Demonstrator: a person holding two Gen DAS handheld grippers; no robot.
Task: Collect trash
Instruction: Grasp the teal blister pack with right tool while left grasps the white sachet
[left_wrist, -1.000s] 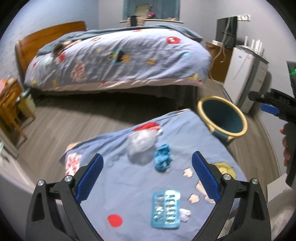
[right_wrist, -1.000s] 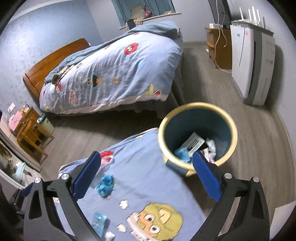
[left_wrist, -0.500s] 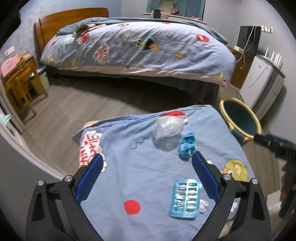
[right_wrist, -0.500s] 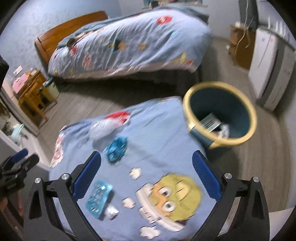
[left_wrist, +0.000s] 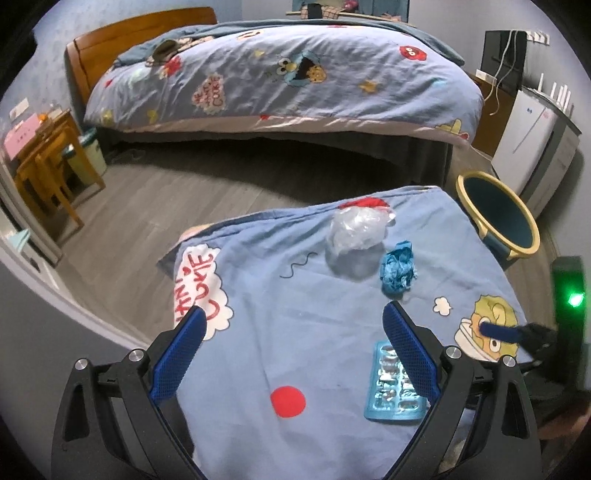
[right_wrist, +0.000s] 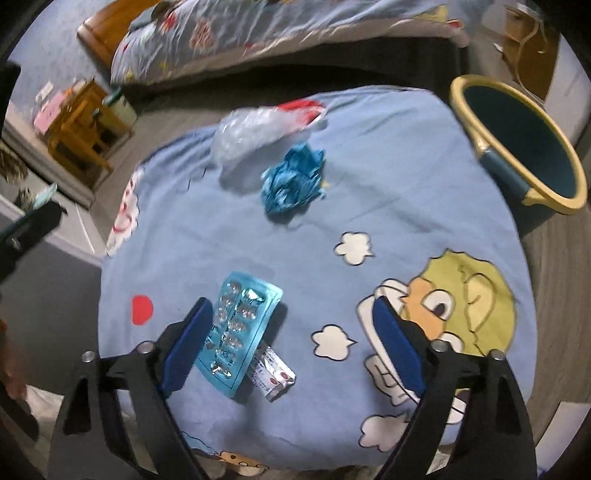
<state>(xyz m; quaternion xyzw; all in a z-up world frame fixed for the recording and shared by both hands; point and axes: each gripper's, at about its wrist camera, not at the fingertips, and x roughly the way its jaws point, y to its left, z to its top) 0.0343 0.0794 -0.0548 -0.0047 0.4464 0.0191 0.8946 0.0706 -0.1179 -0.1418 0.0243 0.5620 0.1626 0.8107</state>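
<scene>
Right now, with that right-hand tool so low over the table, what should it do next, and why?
Probably lower the right gripper a little more and close on the blister pack. Its jaws, just narrowing, are open with only the pack and a small wrapper between them, and the bin stands nearby.

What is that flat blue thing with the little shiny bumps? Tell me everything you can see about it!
It is a blister pack, a flat light-blue card that looks like plastic and foil, with two rows of silvery bubbles. Whether pills remain inside is unclear. It lies flat and slanted on the blue cartoon cloth. A small crumpled silver wrapper peeks out from under its lower edge. The right gripper hangs above it, jaws apart, its left finger overlapping the pack's edge in view.
</scene>
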